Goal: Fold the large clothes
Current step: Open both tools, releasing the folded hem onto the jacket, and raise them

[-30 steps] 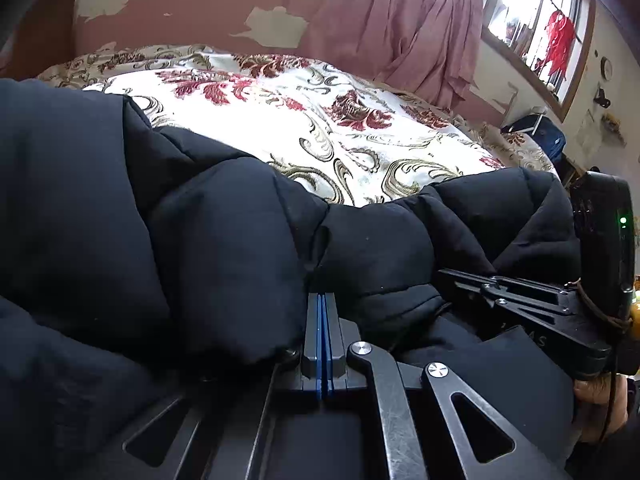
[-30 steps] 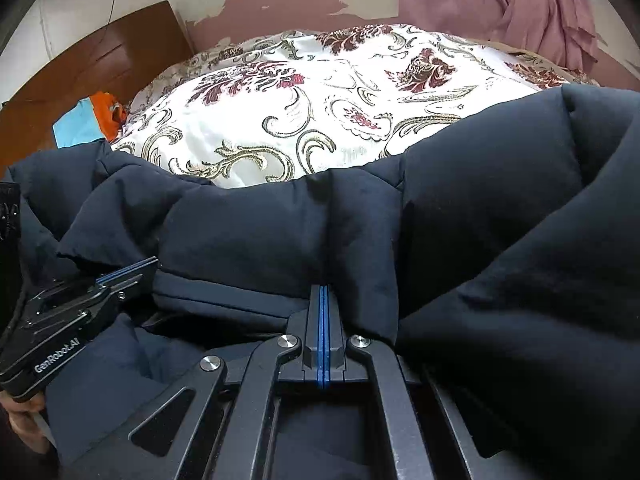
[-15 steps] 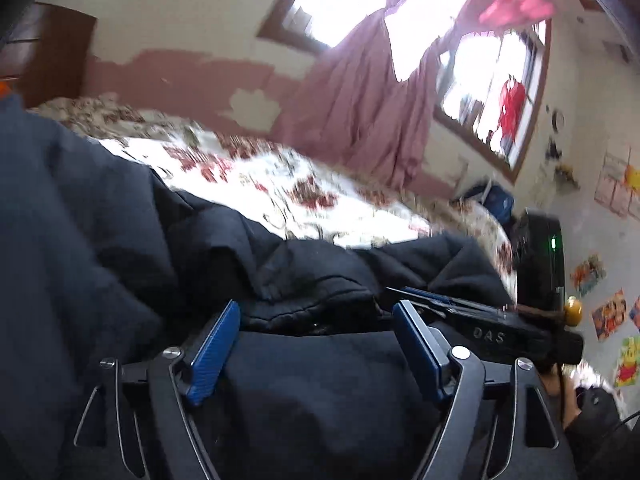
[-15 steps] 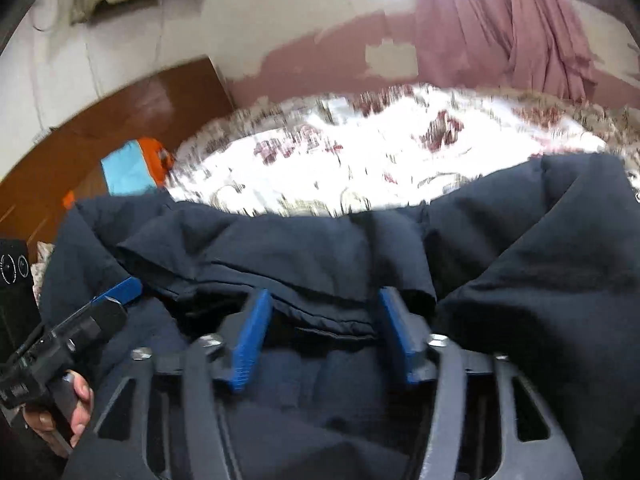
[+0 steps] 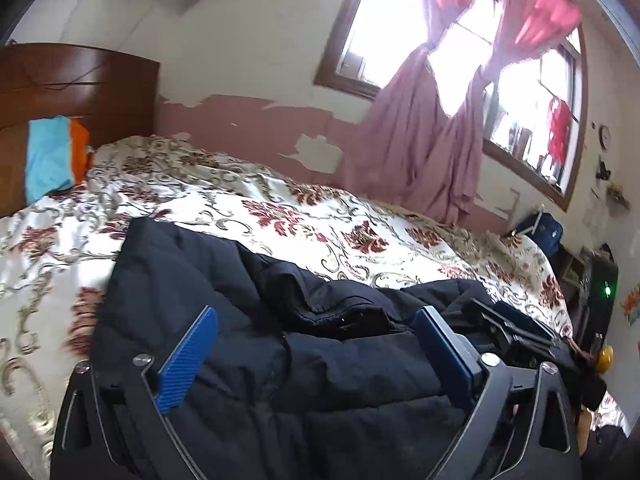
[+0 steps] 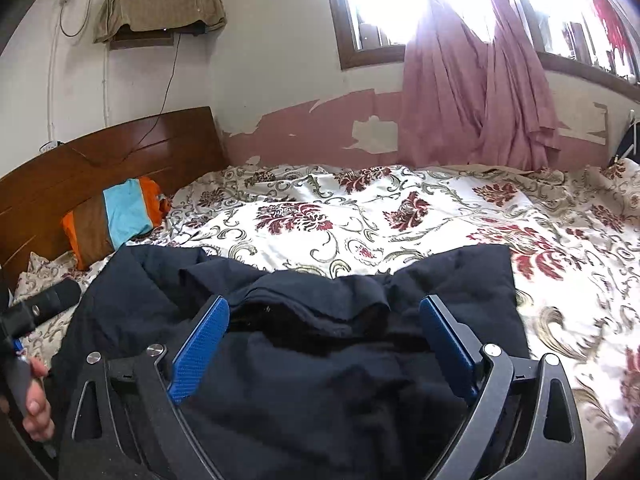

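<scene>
Left wrist view: looking along left tool [image 5: 316, 354], blue pads spread wide, nothing pinched between them. Hovering over dark padded jacket [image 5: 248, 320], which is lying bunched on the near edge of the bed [image 5: 280, 216], floral cover showing beyond and to the left. Collar or hem ridge sitting rumpled just ahead of the fingertips. Right tool [image 5: 516, 330] showing at far right, low over the same garment; jaw state not readable from here. Headboard [image 5: 76, 80] and striped pillow [image 5: 52, 156] sitting well apart at the far left.

Right wrist view: looking along right tool [image 6: 324, 346], pads likewise parted wide, gripping nothing. Jacket [image 6: 400, 300] spreading under and ahead, its far edge lying fairly straight across the cover, a loose flap mounding between the pads. Hand [image 6: 36, 404] holding the other handle at lower left.

Judging step: sitting between folds, both tools free, garment roughly doubled but puffy and uneven. Next move probably calling for picking a new pair of grip points on one side edge, closing firmly on thick padding, then carrying both together across. Risking slippage and spring-back, padding being bulky.
</scene>
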The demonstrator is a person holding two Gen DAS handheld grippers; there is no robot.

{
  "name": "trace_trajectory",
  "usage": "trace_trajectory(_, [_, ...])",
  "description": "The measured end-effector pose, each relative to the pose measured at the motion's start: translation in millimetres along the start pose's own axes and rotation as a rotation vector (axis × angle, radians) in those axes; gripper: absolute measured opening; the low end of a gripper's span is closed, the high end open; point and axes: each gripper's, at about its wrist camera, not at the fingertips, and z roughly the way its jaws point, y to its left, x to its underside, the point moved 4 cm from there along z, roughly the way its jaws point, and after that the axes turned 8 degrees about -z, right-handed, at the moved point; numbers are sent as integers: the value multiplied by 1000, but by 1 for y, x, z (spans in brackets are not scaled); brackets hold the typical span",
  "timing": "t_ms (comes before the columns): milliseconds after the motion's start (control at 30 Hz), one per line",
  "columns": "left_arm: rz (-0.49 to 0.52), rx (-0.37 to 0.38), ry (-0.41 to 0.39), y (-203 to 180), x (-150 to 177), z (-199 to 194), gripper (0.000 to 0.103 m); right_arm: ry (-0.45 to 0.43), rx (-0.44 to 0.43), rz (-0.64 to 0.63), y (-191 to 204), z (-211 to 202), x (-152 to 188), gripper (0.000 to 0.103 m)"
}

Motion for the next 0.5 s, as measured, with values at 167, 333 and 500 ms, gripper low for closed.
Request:
trace_trajectory(167, [54, -66, -28, -8, -6, -34, 102, -25, 4, 18, -1, -45, -4, 97])
trace_trajectory(333, [140, -121, -53, -21, -3, -78, 103, -60, -4, 42, 3, -97, -5, 98])
trace_trajectory(500, [151, -160, -28, -27, 6, -114, 103, -120, 21, 51, 11, -152, 2, 98])
